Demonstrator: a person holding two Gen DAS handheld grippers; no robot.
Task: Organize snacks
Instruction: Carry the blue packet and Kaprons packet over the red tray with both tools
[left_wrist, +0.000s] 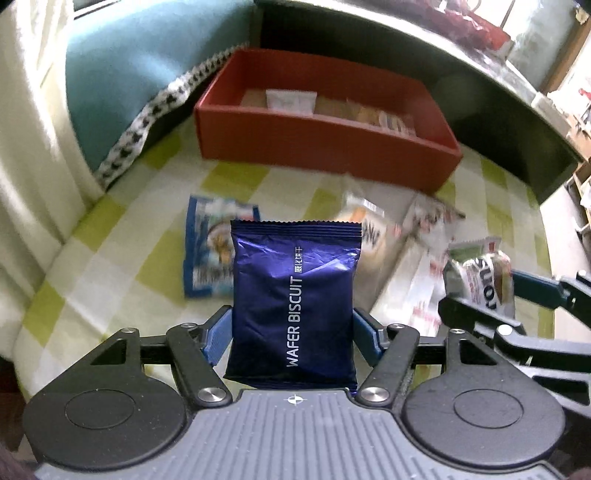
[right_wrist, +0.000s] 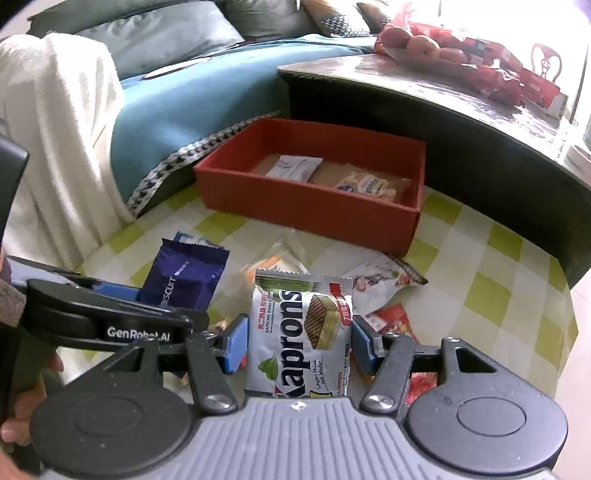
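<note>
Left claw pinching purple wafer biscuit pack upright between blue pads, off the checked cloth. Right claw pinching Kaprons wafer pack the same way, also lifted.

Left view only: blue snack bag flat on the cloth just behind the purple pack, mostly hidden in the right view. Right view only: red-orange wrapper on the cloth, near right under the claw, plus the person's hand at the left edge.

Each view catches the other claw at its side, with its pack. Mid: white printed bag lying on the cloth, blurred in the left view.

Far: red box on the cloth, open top, white sachet and yellow-white packs inside. Dark desk beyond it; right view shows oranges on top.
</note>
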